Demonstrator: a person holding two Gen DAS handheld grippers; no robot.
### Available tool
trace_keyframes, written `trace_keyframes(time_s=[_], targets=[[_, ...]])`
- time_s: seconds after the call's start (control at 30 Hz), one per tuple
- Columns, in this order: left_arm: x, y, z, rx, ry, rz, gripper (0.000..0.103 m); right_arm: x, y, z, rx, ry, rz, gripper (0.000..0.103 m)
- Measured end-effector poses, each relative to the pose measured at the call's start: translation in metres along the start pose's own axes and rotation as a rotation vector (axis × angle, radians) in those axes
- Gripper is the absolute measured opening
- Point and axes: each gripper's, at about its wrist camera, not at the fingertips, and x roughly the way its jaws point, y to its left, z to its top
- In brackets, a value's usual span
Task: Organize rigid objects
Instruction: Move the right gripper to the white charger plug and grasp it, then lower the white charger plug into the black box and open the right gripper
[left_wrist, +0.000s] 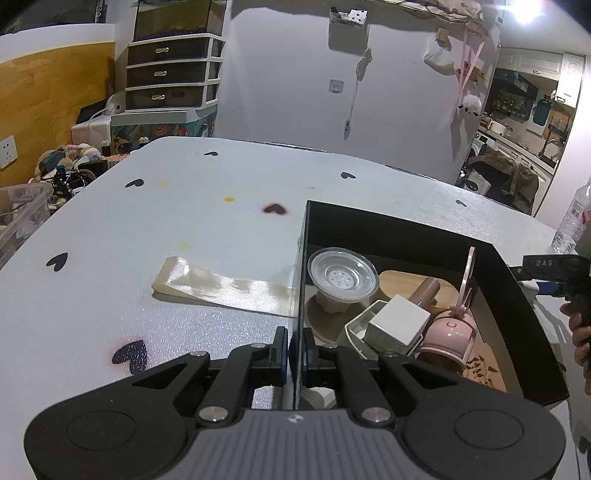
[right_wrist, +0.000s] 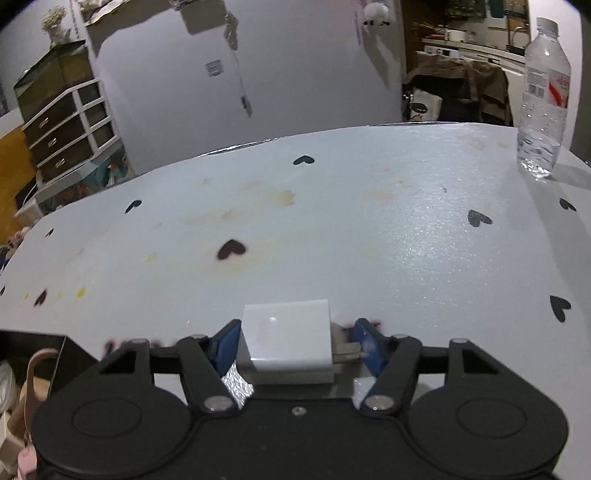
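White charger (right_wrist: 286, 338); black box (left_wrist: 399, 221); pale tablecloth (right_wrist: 332, 229), black hearts.

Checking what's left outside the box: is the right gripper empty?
No: the right gripper has a white charger between its blue fingers, prongs toward one finger, above the table.

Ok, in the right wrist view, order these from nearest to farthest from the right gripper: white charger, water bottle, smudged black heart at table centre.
1. White charger, between the right gripper's fingers.
2. Smudged black heart, ahead, slightly left.
3. Water bottle, far right table corner.
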Motion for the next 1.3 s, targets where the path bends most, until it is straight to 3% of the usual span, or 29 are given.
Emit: trace_keyframes(time_s=[0.17,0.2,0.23,0.33,0.37,0.43,0.5,0.53,0.63,0.83,0.97,1.1,1.3], targets=[[0.0,0.0,0.0,0.0,0.0,-0.001,0.007,-0.02,-0.002,0.002,-0.042,-0.005,0.055,0.065],[0.0,-0.001,0.0,0.001,-0.001,-0.002,0.007,-0.029,0.0,0.003,-0.067,-0.023,0.074,0.034],[0.0,-0.001,0.001,0.0,-0.001,-0.004,0.007,-0.038,0.001,0.005,-0.094,-0.047,0.096,0.024],[-0.001,-0.002,0.002,-0.001,-0.003,-0.006,0.007,-0.067,0.006,0.017,-0.131,-0.065,0.275,0.02],[-0.001,-0.001,0.002,-0.002,-0.002,-0.005,0.007,-0.075,0.012,0.02,-0.176,-0.081,0.289,0.02],[-0.001,-0.001,0.002,-0.003,-0.004,-0.006,0.007,-0.083,0.023,0.022,-0.254,-0.103,0.27,0.023],[-0.002,0.0,0.002,-0.006,-0.006,-0.009,0.007,-0.084,0.028,0.023,-0.279,-0.111,0.247,0.047],[-0.003,0.0,0.002,-0.006,-0.008,-0.01,0.007,-0.082,0.028,0.024,-0.277,-0.104,0.237,0.053],[-0.004,0.002,0.001,-0.006,-0.01,-0.014,0.007,-0.075,0.025,0.017,-0.268,-0.077,0.231,0.057],[-0.004,0.002,0.001,-0.005,-0.011,-0.016,0.007,-0.071,0.015,-0.011,-0.266,0.0,0.303,0.062],[-0.004,0.002,0.001,-0.004,-0.01,-0.015,0.007,-0.075,0.019,-0.033,-0.382,0.048,0.428,0.081],[-0.004,0.002,0.001,-0.005,-0.01,-0.015,0.007,-0.077,0.027,-0.045,-0.529,0.068,0.458,0.082],[-0.003,0.002,0.0,-0.009,-0.006,-0.011,0.007,-0.061,0.033,-0.043,-0.573,0.116,0.458,0.079]])
